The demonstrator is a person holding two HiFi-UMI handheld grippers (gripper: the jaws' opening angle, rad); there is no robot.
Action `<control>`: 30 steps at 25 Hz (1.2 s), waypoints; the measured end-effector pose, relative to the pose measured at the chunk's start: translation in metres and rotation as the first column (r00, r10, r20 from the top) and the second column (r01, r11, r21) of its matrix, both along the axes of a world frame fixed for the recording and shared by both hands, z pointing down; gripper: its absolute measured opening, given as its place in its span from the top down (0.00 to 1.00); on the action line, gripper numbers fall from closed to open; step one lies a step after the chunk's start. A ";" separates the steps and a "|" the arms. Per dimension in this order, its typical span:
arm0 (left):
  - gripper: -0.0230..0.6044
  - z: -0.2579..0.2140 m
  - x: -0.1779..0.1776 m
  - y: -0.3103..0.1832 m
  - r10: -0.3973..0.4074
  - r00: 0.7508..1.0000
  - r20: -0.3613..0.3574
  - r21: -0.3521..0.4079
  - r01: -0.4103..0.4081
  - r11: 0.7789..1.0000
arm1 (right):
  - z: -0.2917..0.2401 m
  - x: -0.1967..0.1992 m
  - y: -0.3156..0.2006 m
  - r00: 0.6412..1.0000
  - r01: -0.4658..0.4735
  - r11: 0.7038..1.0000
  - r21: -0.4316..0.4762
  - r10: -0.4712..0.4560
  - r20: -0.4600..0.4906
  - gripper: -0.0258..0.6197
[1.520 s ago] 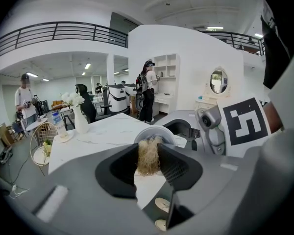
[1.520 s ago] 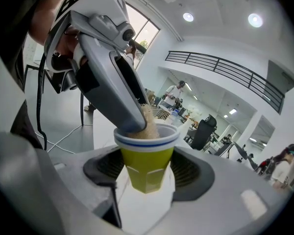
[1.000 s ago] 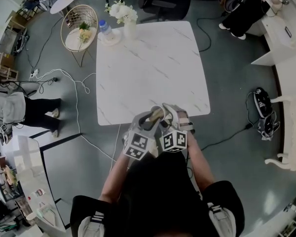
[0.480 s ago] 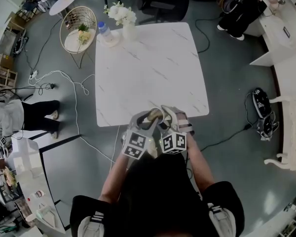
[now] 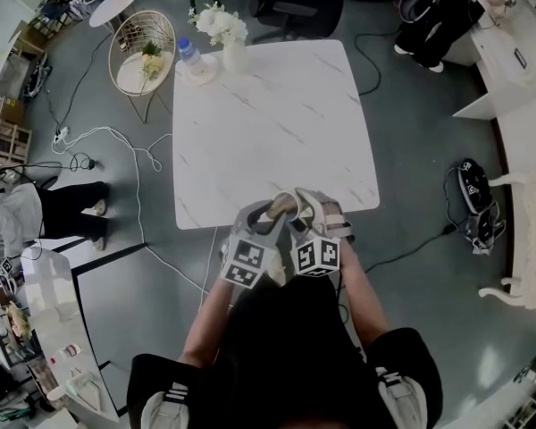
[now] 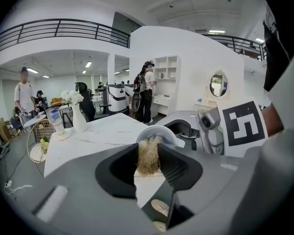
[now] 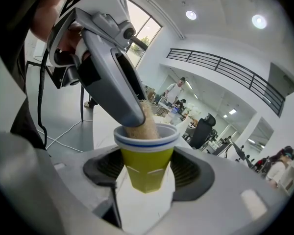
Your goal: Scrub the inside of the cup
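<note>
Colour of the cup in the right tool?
Cup: yellow body, white rim with blue band; right gripper view.

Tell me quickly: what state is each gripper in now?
Left gripper: closed on the scrubber, which dips into the cup.
Right gripper: closed on the cup.

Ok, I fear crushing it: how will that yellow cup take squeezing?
The cup looks like thin paper, so probably light and easily dented by the right hand-held gripper. The fibrous scrubber pressing inside may tip it.
</note>
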State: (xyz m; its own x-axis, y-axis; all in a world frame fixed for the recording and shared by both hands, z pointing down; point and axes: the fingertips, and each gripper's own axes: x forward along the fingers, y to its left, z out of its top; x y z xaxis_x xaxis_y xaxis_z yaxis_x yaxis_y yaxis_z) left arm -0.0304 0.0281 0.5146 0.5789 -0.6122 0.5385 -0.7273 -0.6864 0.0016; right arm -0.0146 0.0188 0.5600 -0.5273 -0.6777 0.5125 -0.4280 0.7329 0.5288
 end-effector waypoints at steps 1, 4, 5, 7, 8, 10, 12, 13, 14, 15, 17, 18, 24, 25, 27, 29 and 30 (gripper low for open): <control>0.76 0.000 0.000 0.000 0.000 1.000 0.001 0.000 0.000 1.000 | 0.000 0.000 0.000 1.000 0.001 1.000 0.000 -0.001 -0.001 0.51; 0.76 0.001 0.001 0.000 0.008 1.000 0.002 -0.003 -0.008 1.000 | 0.002 -0.001 0.000 1.000 0.002 1.000 -0.003 -0.002 -0.005 0.51; 0.76 0.002 0.001 0.000 0.011 1.000 0.003 -0.006 -0.011 1.000 | 0.002 -0.001 0.000 1.000 0.001 1.000 -0.003 -0.001 -0.006 0.51; 0.76 0.006 0.002 0.002 0.016 1.000 0.008 -0.014 -0.016 1.000 | 0.003 -0.001 -0.001 1.000 -0.001 1.000 -0.003 0.001 -0.010 0.51; 0.76 0.008 0.003 0.004 0.019 1.000 0.010 -0.019 -0.019 1.000 | 0.003 0.000 -0.002 1.000 -0.002 1.000 -0.002 0.002 -0.012 0.51; 0.76 0.009 0.005 0.007 0.026 1.000 0.009 -0.026 -0.026 0.999 | 0.004 -0.001 -0.003 1.000 -0.002 1.000 -0.002 0.002 -0.014 0.51; 0.76 0.008 0.006 0.008 0.028 1.000 0.008 -0.028 -0.028 0.999 | 0.005 -0.002 -0.003 1.000 0.000 1.000 -0.001 0.000 -0.019 0.51; 0.76 0.008 0.005 0.008 0.028 1.000 0.007 -0.028 -0.028 0.999 | 0.005 -0.002 -0.003 1.000 0.000 1.000 -0.001 0.000 -0.020 0.51; 0.76 0.008 0.005 0.008 0.028 1.000 0.007 -0.028 -0.028 0.999 | 0.005 -0.003 -0.003 1.000 0.000 1.000 -0.001 0.000 -0.020 0.51; 0.76 0.008 0.005 0.008 0.028 1.000 0.007 -0.029 -0.028 0.999 | 0.005 -0.004 -0.003 1.000 0.000 1.000 -0.003 0.000 -0.019 0.51; 0.76 0.007 0.004 0.008 0.032 0.999 0.009 -0.029 -0.032 0.999 | 0.005 -0.006 -0.003 1.000 0.002 1.000 -0.005 -0.002 -0.018 0.51; 0.76 0.007 0.004 0.008 0.034 0.999 0.010 -0.029 -0.034 0.999 | 0.006 -0.007 -0.002 1.000 0.003 1.000 -0.006 -0.003 -0.018 0.51; 0.76 0.005 0.002 0.007 0.025 1.000 0.012 -0.021 -0.024 0.999 | 0.006 -0.013 0.005 0.999 0.025 1.000 -0.010 -0.025 -0.022 0.51; 0.76 0.004 0.001 0.007 0.021 1.000 0.013 -0.018 -0.021 1.000 | 0.007 -0.014 0.006 0.999 0.029 1.000 -0.010 -0.029 -0.024 0.51; 0.76 0.004 -0.002 0.005 0.015 1.000 0.013 -0.016 -0.014 1.000 | 0.007 -0.015 0.008 0.999 0.034 0.999 -0.009 -0.034 -0.025 0.51; 0.76 0.005 -0.006 0.002 0.006 1.000 0.011 -0.017 -0.006 1.000 | 0.007 -0.017 0.008 0.999 0.037 0.999 -0.007 -0.038 -0.020 0.51; 0.76 0.006 -0.007 0.001 0.002 1.000 0.010 -0.015 -0.002 1.000 | 0.006 -0.017 0.008 0.999 0.039 0.999 -0.005 -0.039 -0.016 0.51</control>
State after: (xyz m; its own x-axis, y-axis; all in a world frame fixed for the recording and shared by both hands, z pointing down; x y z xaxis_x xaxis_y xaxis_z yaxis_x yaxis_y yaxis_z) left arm -0.0375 0.0295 0.5203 0.5745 -0.6029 0.5535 -0.7259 -0.6878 0.0043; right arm -0.0318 0.0266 0.5660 -0.5448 -0.6543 0.5245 -0.3905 0.7515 0.5318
